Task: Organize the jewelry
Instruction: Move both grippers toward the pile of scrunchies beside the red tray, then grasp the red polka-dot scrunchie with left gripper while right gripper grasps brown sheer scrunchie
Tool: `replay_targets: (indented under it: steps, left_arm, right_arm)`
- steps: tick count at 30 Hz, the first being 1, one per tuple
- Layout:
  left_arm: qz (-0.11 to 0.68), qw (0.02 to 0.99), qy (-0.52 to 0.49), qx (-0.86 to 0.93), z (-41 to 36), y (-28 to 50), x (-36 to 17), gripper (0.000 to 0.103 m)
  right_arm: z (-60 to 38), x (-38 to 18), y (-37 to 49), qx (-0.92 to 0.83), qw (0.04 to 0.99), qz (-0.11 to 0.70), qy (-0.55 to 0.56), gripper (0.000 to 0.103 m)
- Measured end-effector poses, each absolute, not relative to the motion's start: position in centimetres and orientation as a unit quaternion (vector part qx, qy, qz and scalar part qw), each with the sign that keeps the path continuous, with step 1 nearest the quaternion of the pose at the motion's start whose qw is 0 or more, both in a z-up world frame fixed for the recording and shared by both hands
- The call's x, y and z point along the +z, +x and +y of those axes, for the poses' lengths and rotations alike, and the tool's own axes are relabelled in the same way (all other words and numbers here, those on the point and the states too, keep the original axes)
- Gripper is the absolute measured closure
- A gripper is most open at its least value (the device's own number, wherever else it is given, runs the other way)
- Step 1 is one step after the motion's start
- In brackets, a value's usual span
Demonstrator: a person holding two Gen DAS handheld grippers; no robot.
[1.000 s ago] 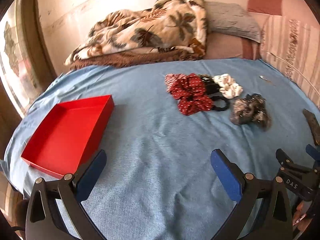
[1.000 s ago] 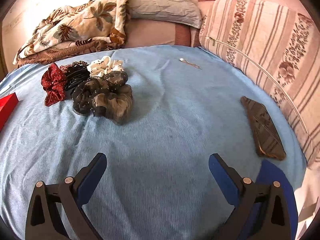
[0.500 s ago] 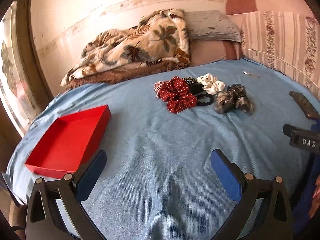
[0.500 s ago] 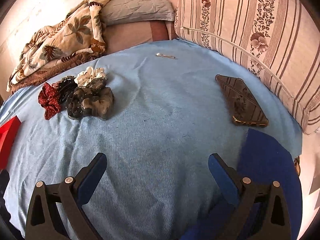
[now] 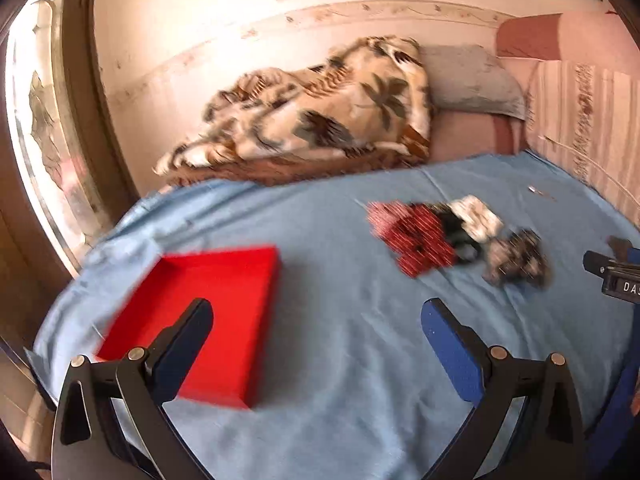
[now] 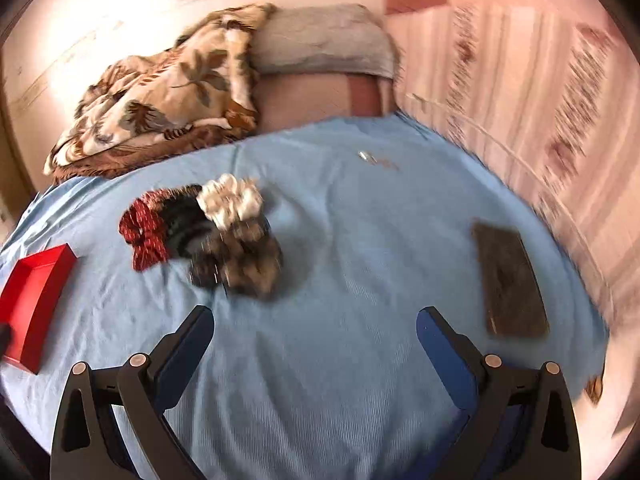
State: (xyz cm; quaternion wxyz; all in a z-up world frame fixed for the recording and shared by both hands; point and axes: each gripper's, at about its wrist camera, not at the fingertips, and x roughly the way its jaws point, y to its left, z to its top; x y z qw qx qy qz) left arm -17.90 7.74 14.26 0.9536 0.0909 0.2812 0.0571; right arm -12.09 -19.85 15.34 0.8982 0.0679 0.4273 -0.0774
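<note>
— Looking along the left gripper (image 5: pixel 316 320): jaws spread wide, nothing between them, hanging over blue sheet (image 5: pixel 340 360) beside the red tray (image 5: pixel 240 280). Why there?
— Probably staged to steady the tray, open and empty for receiving.
— Switching to the right gripper (image 6: pixel 314 326): also agape, empty, aimed at the scrunchie pile (image 6: pixel 208 232) just ahead.
— Likely lined up for the grey scrunchie (image 6: pixel 248 264), nearest. Dark phone (image 6: pixel 508 280) lies well apart.
</note>
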Motion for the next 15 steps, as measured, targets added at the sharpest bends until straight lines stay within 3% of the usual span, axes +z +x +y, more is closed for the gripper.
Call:
replay_targets:
  steps: [4, 7, 10, 15]
  left_arm:
    - [0.282, 0.953, 0.077, 0.074, 9.9, -15.3, 16.3, 0.0]
    - [0.333, 0.94, 0.043, 0.06, 10.7, -11.3, 16.1, 0.0]
    - [0.361, 0.93, 0.045, 0.055, 9.9, -7.8, 15.5, 0.0]
    - [0.374, 0.924, 0.069, 0.032, 6.3, -3.3, 13.8, 0.0]
  right_arm:
    - [-20.5, 14.8, -8.6, -0.05, 0.902, 0.421, 0.083, 0.001]
    - [-21.0, 13.3, -6.9, -0.032, 0.897, 0.428, 0.105, 0.004]
    - [-21.4, 12.2, -6.3, -0.006, 0.89, 0.437, 0.133, 0.013]
    - [-21.3, 11.6, -6.1, 0.017, 0.888, 0.437, 0.142, 0.014]
